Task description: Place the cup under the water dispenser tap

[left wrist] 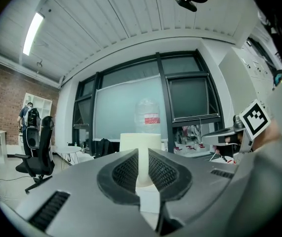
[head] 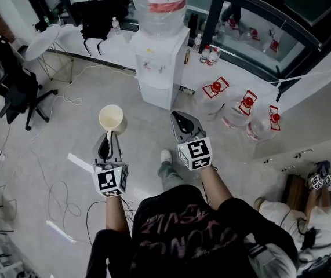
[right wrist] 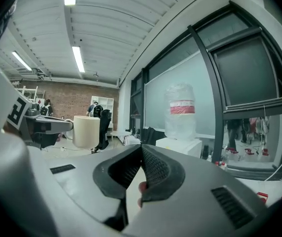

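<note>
A cream cup (head: pixel 112 119) hangs upright above the floor, held by its handle in my left gripper (head: pixel 108 135), which is shut on it. In the left gripper view the cup (left wrist: pixel 140 141) stands just past the jaws, its handle pinched between the pads. My right gripper (head: pixel 175 115) is level beside it, jaws together and empty; its view shows the cup (right wrist: pixel 86 131) off to the left. The white water dispenser (head: pixel 160 62) with its bottle (head: pixel 160 4) stands ahead, its taps (head: pixel 152 67) facing me, well beyond both grippers.
Several water jugs with red caps (head: pixel 243 106) lie on the floor right of the dispenser. A black office chair (head: pixel 19 91) and a round white table (head: pixel 40 42) stand at the left. Cables (head: pixel 52 190) trail across the floor. A person (head: pixel 304 213) crouches at the lower right.
</note>
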`<state>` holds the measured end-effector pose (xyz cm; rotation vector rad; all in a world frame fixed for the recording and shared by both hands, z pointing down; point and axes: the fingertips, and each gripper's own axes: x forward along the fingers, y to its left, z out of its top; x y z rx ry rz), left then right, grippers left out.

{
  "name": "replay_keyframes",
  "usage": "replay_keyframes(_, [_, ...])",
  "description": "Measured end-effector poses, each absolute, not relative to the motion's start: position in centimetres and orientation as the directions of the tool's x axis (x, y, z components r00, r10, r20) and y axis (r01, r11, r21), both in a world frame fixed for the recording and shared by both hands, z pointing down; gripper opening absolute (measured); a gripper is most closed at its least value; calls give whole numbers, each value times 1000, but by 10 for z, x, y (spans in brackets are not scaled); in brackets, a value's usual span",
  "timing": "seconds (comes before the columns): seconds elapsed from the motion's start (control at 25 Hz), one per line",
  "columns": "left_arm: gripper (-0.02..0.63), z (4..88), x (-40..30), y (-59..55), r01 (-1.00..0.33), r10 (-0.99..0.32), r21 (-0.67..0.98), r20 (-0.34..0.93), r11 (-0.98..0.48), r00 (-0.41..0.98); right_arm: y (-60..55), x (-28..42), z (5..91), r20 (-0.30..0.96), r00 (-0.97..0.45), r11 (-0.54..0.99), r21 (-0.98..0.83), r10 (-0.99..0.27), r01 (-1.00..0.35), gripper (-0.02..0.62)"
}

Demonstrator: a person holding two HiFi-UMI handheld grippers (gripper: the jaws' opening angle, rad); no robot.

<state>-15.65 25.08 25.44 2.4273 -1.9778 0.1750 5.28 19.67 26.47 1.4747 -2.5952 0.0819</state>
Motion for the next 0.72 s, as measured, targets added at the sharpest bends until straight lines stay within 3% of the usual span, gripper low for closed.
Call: replay_keyframes(0.72, [46, 285, -129, -4, -965, -959, -45, 136, -258, 250, -57, 50, 298, 239, -543, 558, -8, -805, -830, 14])
